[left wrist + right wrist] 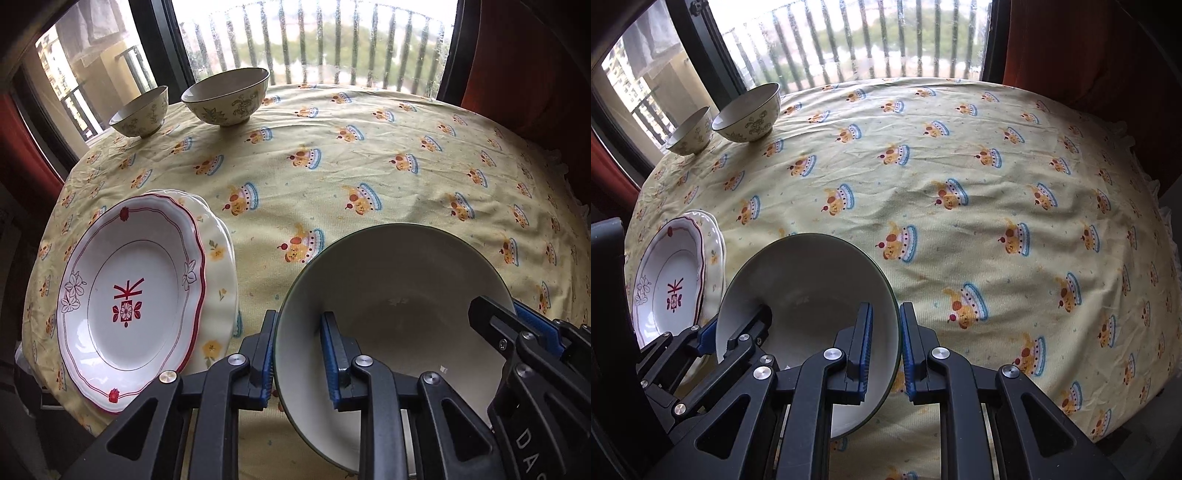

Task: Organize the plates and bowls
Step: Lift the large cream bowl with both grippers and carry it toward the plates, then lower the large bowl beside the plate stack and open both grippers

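Note:
A large white bowl with a dark green rim (399, 295) is held near the table's front edge by both grippers. My left gripper (301, 354) straddles its left rim, one blue pad inside and one outside. My right gripper (886, 343) straddles its right rim; it shows in the left wrist view (517, 321). The same bowl shows in the right wrist view (809, 280). A red-patterned plate (129, 291) lies on a yellow-flowered plate (218, 258) at the left. Two patterned bowls, a larger (227, 98) and a smaller (140, 112), stand at the far left.
The table carries a yellow printed cloth (369, 166). A window with railings (314, 40) runs behind it. Red curtains (1082, 48) hang at the far right. The plates and far bowls also show in the right wrist view (670, 280).

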Demonstrator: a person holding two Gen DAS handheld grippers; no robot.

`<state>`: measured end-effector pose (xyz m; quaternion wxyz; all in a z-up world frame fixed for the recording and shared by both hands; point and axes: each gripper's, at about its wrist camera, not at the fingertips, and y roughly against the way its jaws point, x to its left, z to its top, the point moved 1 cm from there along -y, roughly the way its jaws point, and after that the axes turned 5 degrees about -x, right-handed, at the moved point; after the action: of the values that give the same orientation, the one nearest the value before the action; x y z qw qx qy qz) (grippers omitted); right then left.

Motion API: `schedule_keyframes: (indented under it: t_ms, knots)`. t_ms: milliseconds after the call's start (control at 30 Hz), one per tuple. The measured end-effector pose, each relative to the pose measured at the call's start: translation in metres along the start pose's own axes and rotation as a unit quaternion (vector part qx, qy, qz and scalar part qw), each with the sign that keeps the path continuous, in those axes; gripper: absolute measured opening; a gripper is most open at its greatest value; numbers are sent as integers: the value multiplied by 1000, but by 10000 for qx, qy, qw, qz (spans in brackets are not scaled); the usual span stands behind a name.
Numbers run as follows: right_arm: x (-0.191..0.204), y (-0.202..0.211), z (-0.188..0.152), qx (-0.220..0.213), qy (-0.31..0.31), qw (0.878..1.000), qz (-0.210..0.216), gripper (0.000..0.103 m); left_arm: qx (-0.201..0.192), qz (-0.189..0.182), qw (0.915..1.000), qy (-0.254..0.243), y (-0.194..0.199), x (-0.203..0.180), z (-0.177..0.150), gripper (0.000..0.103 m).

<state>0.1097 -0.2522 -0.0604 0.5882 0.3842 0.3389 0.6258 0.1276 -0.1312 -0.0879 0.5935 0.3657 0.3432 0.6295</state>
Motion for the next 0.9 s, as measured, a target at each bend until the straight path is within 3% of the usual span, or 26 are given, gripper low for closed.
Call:
schedule_keyframes:
  t_ms: [233,300,400,467,567,767,900]
  knots:
    - [5,-1,4,-138,205,9997,61,22,25,-38,9996,293,0,5,-2,22]
    - [4,-1,3,-131,181,9997,32,22,-5,5,9998,221,1,3,-2,28]
    - [1,-5,1,-24,90,9999,104,33,19,-91,9999,142,4,2,-3,38]
    - [1,-5,1,-35,78,9999,87,48,-28,-121,9998,123,8,2,-2,47]
    - [3,1,2,-211,91,9997,-74,62,-133,-113,9998,82,13,9,2,55]
    - [12,12,9,-350,-118,9993,-95,69,-310,-339,9989,75,25,32,10,76]
    - [35,21,15,-473,-122,9988,0,77,-444,-487,9978,-20,33,52,16,82]
